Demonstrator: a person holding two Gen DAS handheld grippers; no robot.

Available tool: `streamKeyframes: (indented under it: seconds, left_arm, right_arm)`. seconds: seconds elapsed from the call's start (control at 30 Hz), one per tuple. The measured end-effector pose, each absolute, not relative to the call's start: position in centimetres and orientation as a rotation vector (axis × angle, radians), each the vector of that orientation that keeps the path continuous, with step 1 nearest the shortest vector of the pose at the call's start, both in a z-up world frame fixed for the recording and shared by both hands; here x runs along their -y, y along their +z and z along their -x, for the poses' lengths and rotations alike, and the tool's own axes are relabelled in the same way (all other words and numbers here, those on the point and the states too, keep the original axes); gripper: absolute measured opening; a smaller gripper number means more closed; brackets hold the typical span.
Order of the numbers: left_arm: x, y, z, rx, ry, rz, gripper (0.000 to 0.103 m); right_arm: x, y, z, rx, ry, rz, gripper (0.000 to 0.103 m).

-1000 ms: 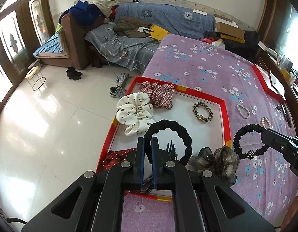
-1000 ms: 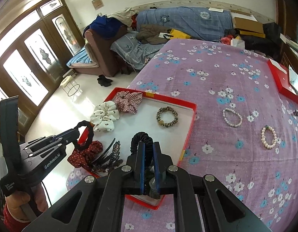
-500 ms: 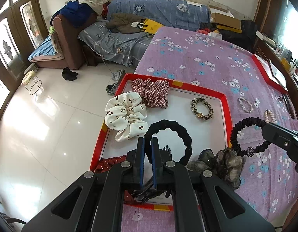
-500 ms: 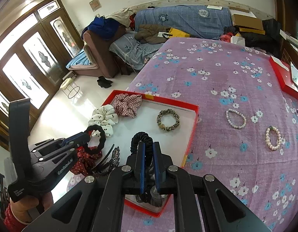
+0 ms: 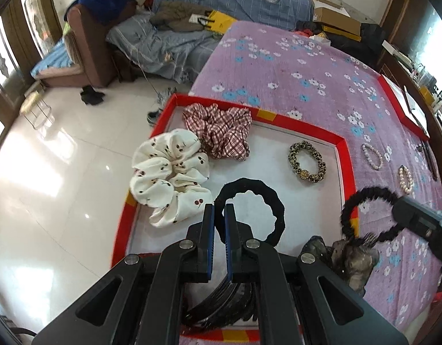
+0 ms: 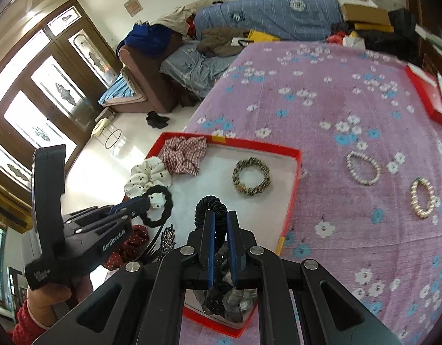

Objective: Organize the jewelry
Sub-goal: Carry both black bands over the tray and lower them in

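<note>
My left gripper [image 5: 219, 218] is shut on a plain black hair tie [image 5: 266, 198] and holds it above the red-rimmed white tray [image 5: 345, 155]. My right gripper [image 6: 219, 224] is shut on a ribbed black hair tie [image 6: 210, 205] with a bead charm, held over the tray's right edge [image 6: 291, 201]; it also shows in the left wrist view [image 5: 364, 194]. In the tray lie a white cherry scrunchie [image 5: 169, 178], a plaid scrunchie [image 5: 221, 130] and a leopard hair tie [image 5: 307, 162]. Two pearl bracelets [image 6: 363, 168] [image 6: 422, 198] lie on the purple cloth.
A grey scrunchie [image 5: 350, 256], black hair clips [image 5: 221, 302] and a red dotted scrunchie [image 6: 129, 244] crowd the tray's near end. A second red tray [image 6: 424, 95] sits at the far right. The table's left edge drops to the tiled floor [image 5: 48, 172]. A sofa [image 5: 163, 34] stands beyond.
Both grippers have risen and drawn slightly back, each still holding its hair tie. The tray contents have not moved.
</note>
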State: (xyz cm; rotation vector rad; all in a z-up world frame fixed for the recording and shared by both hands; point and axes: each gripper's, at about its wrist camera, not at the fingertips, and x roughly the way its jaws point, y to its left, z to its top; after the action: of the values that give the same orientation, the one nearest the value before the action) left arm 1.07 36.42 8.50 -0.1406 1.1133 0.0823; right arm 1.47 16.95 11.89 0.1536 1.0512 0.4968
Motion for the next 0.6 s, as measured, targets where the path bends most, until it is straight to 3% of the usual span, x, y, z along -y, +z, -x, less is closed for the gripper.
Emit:
streamKeyframes:
  seconds: [0.6]
  left_arm:
    - [-37.7, 4.3, -1.0, -1.225, 0.145, 0.148, 0.006]
  right_arm:
    - [-18.5, 5.4, -2.6, -1.193, 0.490, -0.112, 0.010]
